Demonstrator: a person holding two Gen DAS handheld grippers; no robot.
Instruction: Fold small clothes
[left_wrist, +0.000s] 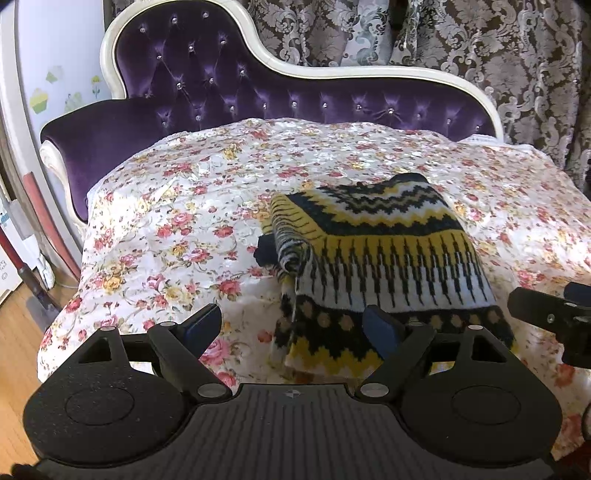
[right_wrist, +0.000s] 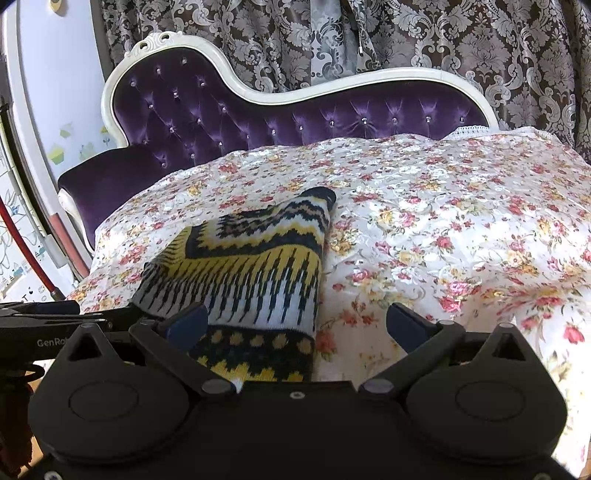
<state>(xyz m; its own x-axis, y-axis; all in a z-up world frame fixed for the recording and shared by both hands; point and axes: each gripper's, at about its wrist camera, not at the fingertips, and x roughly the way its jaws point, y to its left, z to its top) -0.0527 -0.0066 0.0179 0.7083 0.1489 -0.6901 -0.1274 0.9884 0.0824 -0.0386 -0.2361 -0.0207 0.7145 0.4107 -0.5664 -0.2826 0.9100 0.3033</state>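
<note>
A purple tufted chaise (left_wrist: 207, 88) with a cream carved frame stands against patterned brown and silver curtains (left_wrist: 498, 48); its buttoned back curves high at the left and runs low toward the right. A white cover printed with red and yellow flowers (left_wrist: 177, 221) is spread over the whole seat and hangs down the near edge. On that cover, toward the near side, lies a small knitted sweater (left_wrist: 373, 251) in yellow, black and white zigzag bands, folded into a compact, roughly rectangular bundle, with a dark cuff poking out at its left edge. In the left wrist view the left gripper (left_wrist: 295, 323) sits just in front of the bundle's near edge with its jaws spread wide and nothing held: one blue pad lies over the floral cover, and the other overlaps the sweater's dotted hem, though whether it touches the knit cannot be told. In the right wrist view the right gripper (right_wrist: 297, 323) is likewise wide open and holds nothing, its left pad overlapping the sweater's near right corner and its right pad over bare cover. At the far left a strip of wooden floor (left_wrist: 14, 317) shows beside the chaise.
</note>
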